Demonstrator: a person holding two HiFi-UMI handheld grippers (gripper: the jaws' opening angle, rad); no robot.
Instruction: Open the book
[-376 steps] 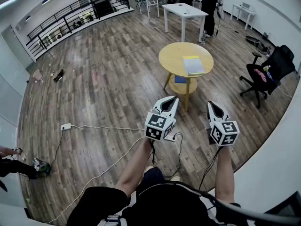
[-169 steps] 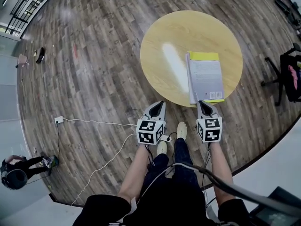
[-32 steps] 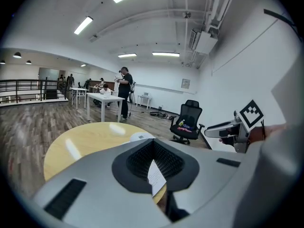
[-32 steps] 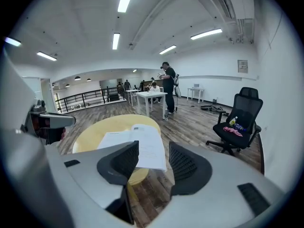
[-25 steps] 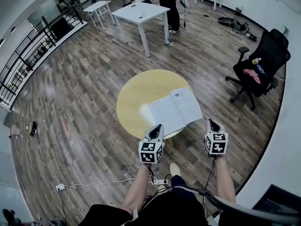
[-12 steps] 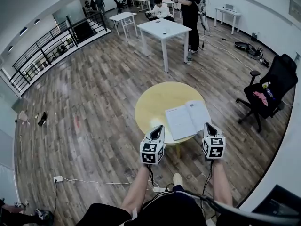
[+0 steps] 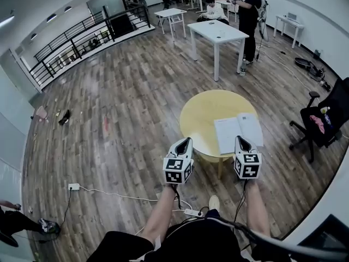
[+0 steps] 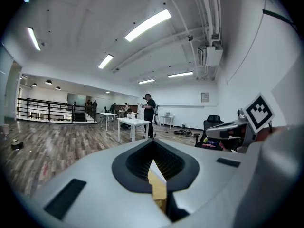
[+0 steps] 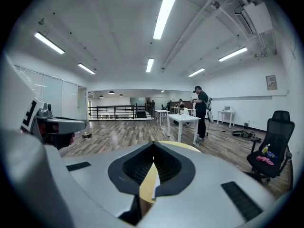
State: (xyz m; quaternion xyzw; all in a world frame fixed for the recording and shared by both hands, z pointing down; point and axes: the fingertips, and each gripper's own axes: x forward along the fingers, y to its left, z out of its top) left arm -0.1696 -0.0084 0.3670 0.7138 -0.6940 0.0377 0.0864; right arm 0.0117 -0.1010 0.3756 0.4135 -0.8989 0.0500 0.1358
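Note:
The book (image 7: 238, 133) lies open, white pages up, on the right part of the round yellow table (image 7: 203, 113). My left gripper (image 7: 186, 140) is shut and empty, held in the air short of the table's near edge. My right gripper (image 7: 239, 140) is shut too, with its tips over the table's near rim just before the book and holding nothing. In the left gripper view the jaws (image 8: 153, 143) meet at the tips, and only a sliver of table shows below them. The right gripper view shows its jaws (image 9: 153, 145) shut in the same way.
A white table (image 7: 221, 31) with people around it stands beyond the round table. A black office chair (image 7: 327, 119) is at the right. A power strip (image 7: 73, 186) and its cable lie on the wooden floor at the left. A railing (image 7: 82, 37) runs along the far side.
Both grippers have risen and drawn back from the table's edge, still shut. The open book lies as before. The table now sits further right and farther off in the head view.

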